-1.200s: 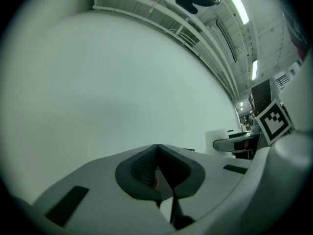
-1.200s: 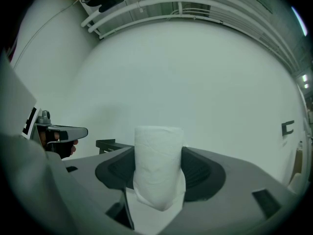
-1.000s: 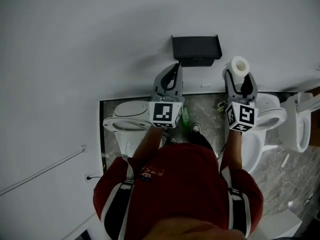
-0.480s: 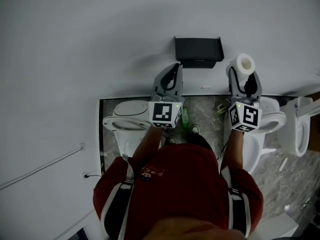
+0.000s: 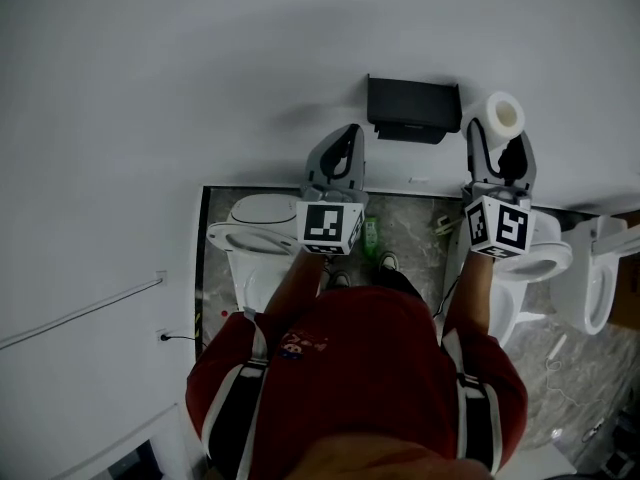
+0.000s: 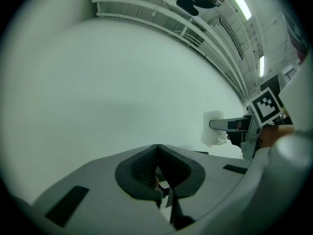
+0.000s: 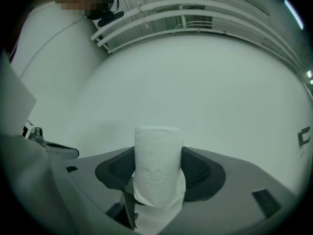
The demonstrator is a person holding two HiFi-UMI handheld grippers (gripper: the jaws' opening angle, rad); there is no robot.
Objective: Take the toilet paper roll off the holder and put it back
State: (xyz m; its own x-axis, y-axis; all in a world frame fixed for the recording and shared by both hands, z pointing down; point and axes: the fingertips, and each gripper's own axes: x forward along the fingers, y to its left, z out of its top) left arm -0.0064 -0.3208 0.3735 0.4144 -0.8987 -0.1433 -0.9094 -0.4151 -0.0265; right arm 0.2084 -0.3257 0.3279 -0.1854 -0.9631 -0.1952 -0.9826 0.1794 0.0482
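Note:
A white toilet paper roll (image 5: 503, 115) stands between the jaws of my right gripper (image 5: 499, 140), which is shut on it. The right gripper view shows the toilet paper roll (image 7: 158, 163) upright with a loose sheet hanging at its bottom. The black holder (image 5: 413, 107) is mounted on the white wall just left of the roll. My left gripper (image 5: 342, 158) hovers below and left of the holder, shut and empty. In the left gripper view the left gripper (image 6: 157, 164) has its pads together, and the toilet paper roll (image 6: 213, 129) shows at the right in the other gripper.
Far below, a white toilet (image 5: 250, 238) sits under my left arm and another toilet (image 5: 538, 253) under my right, with a third toilet (image 5: 590, 268) at the far right. A green bottle (image 5: 371, 233) lies on the grey marble floor (image 5: 415, 238). The white wall (image 5: 200, 78) fills the view ahead.
My right gripper has carried the roll up and to the right, from beside the holder's lower right to level with it. The left gripper has stayed nearly still.

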